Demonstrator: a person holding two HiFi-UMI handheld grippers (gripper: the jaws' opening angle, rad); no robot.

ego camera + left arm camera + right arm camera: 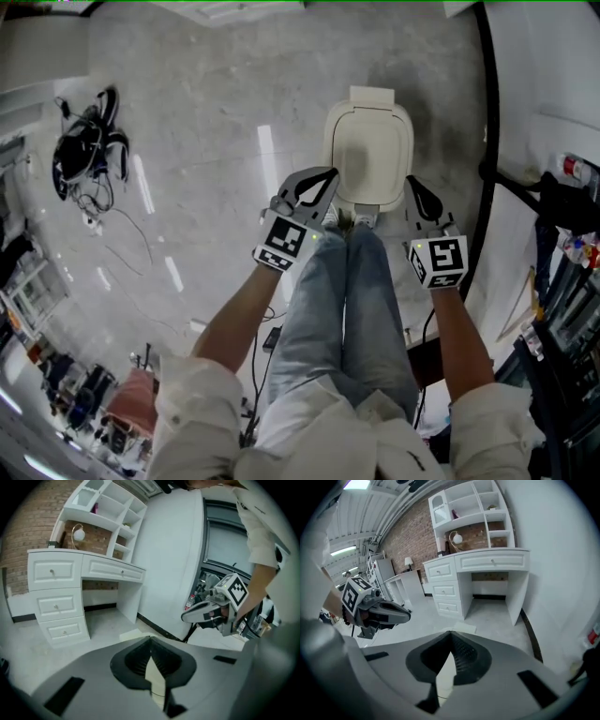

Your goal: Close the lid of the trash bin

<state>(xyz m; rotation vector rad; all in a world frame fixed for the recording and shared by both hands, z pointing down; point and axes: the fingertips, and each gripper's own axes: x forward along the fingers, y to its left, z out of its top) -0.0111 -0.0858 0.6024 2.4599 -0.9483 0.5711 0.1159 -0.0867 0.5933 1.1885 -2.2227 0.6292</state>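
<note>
Between the jaws of the left gripper (pixel 151 639) there is nothing. The two ribbed pads meet at their tips and hold no object, and only a pale sliver of what lies below shows in the gap behind them. The right gripper (pixel 451 633) is the same, with its jaws pressed together and empty. Each gripper view catches the other gripper hanging in the air nearby, with a white desk (pixel 56 573) and its drawers standing further off.

In the head view both grippers are held out in front of the person, one on either side of the legs (pixel 347 300), and they touch nothing. The trash bin (pixel 372 97) stands on the grey floor (pixel 206 112) at twelve o'clock from the shoes (pixel 352 217), just beyond the toes. From the bin, the left gripper sits at about eight o'clock and the right at about four o'clock, and both are near it but clear of it. A dark tangle of cables (pixel 84 150) lies well apart, at ten o'clock in the view.

The cream lid (pixel 368 150) lies flat over the bin's mouth, its rim looks seated all round, and no opening shows. On that showing the closing looks done. I see no step left except perhaps a check that the lid has settled fully, which this steep angle cannot confirm.
</note>
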